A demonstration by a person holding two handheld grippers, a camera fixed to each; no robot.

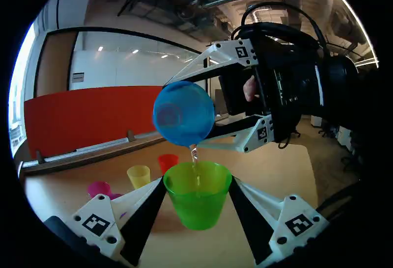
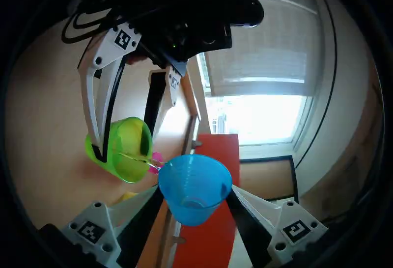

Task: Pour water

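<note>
Surface = light-wood tabletop (image 1: 285, 174), matte, tan, seen in both gripper views. Far edge has a raised wooden ledge (image 1: 98, 151) w/ a pale strip along it; red partition panel (image 1: 88, 116) stands right behind that.

Directly on the top, far-left area, 3 small cups upright, openings up:
- yellow translucent plastic cup (image 1: 139, 175), middle of the group
- red plastic cup (image 1: 167, 162), just beside yellow, closer to the ledge
- pink plastic cup (image 1: 99, 188), left of yellow, partly hidden

All 3 near each other, not touching afaict.

Green translucent plastic cup (image 1: 198, 199) sits low over the near part of the top; can't tell if its base touches the wood.
</note>
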